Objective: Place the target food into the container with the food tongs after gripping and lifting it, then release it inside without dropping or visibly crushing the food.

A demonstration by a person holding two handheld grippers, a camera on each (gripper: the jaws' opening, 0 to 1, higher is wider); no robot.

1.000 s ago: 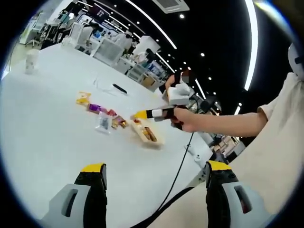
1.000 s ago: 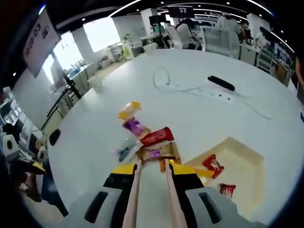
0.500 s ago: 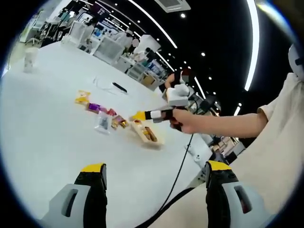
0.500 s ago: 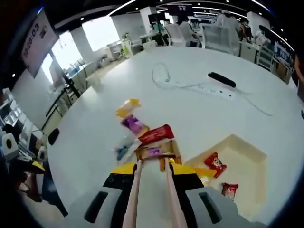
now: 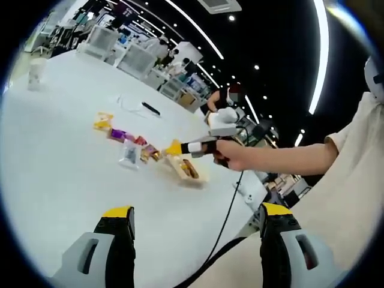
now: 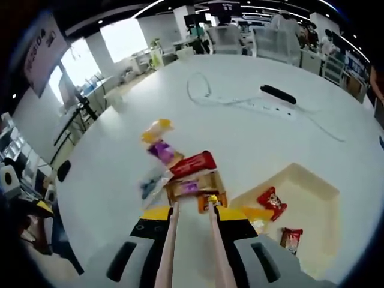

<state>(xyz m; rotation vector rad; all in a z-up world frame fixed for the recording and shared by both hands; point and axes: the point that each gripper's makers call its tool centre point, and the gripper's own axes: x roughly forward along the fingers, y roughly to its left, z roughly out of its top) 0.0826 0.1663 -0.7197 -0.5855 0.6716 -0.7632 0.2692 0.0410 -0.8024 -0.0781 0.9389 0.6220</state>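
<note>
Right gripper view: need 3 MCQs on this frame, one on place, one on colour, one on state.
1. Where is the tray relative to the row of snack packets?
A. right of it
B. left of it
C. beyond it, by the cable

2. What colour is the packet farthest from the right gripper?
A. green
B. yellow
C. blue

3. What is the state of the tray?
A. empty
B. lidded
C. holds a few packets

Key: 1 A, the tray sits at lower right with the packets in the middle; 2 B, the far end of the row is yellow; 3 C, a red packet and others lie inside the open tray.
</note>
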